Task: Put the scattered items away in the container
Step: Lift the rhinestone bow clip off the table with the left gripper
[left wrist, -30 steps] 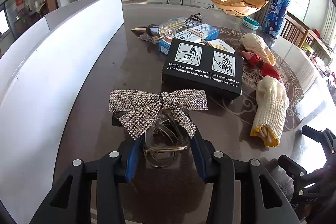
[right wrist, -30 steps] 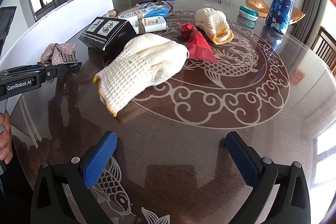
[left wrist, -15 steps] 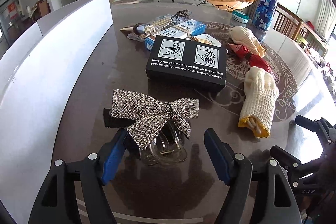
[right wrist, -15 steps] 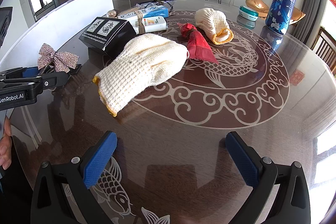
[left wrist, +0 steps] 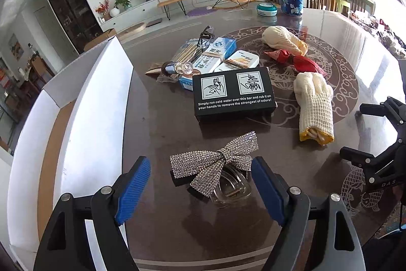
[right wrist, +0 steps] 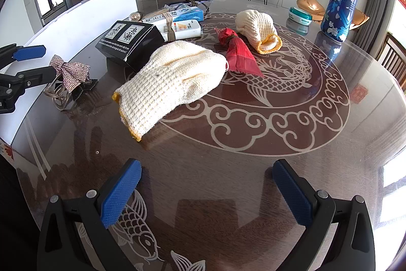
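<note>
Released since a second ago: rhinestone bow hair clip (left wrist: 215,169), then pinched, now resting on the table (left wrist: 162,133), between the blue pads but touching neither. Left gripper (left wrist: 200,184) jaws opening, lifted and rolled. Judged a failed or abandoned pick; clip not yet in the white container (left wrist: 99,103) just beside it. Right gripper (right wrist: 205,192) spread wide, nothing between the pads, unmoved.

Count on table: one hair clip; two knit gloves (right wrist: 172,78); one black box (left wrist: 233,93); one red packet (right wrist: 238,52); one banded bundle of boxes (left wrist: 218,57); nothing confirmed inside container.

Black hand-held gripper (left wrist: 200,184), ribbed blue pads (left wrist: 133,186), silver screws
</note>
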Demonstrator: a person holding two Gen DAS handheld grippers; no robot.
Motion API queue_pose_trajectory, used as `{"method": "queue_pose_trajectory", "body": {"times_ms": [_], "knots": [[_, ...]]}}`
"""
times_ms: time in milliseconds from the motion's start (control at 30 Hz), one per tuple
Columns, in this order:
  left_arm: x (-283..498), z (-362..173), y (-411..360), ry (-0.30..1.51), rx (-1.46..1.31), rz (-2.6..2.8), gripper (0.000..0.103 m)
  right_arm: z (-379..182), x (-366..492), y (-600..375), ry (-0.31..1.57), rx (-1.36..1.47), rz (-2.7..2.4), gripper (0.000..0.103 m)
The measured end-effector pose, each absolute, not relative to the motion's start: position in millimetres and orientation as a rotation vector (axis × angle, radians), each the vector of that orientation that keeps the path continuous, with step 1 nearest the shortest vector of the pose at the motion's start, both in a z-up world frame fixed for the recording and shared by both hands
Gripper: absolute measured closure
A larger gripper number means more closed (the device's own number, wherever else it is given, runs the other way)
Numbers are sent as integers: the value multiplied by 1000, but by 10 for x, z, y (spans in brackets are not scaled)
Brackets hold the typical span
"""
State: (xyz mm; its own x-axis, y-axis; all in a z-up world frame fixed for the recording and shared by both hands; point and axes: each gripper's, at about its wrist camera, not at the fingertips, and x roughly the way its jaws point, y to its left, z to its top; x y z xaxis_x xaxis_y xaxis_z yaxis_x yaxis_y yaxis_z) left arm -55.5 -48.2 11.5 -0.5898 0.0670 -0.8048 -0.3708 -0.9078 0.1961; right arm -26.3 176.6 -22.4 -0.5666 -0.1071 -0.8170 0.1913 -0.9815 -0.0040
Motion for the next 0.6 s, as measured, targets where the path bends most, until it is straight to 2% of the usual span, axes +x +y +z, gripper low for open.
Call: {"method": "queue_pose_trajectory", "body": {"times_ms": [267, 467, 600], "knots": [[-497, -118, -433, 306, -1333, 2711, 22, -225, -265, 1765, 137, 1366, -2636, 0], [-708, -252, -354, 300, -1388, 2784, 22, -225, -264, 1765, 137, 1366, -2637, 0], [-812, -329, -249, 407, -1394, 2805, 22, -224, -261, 1765, 137, 1365, -2636, 0]]}}
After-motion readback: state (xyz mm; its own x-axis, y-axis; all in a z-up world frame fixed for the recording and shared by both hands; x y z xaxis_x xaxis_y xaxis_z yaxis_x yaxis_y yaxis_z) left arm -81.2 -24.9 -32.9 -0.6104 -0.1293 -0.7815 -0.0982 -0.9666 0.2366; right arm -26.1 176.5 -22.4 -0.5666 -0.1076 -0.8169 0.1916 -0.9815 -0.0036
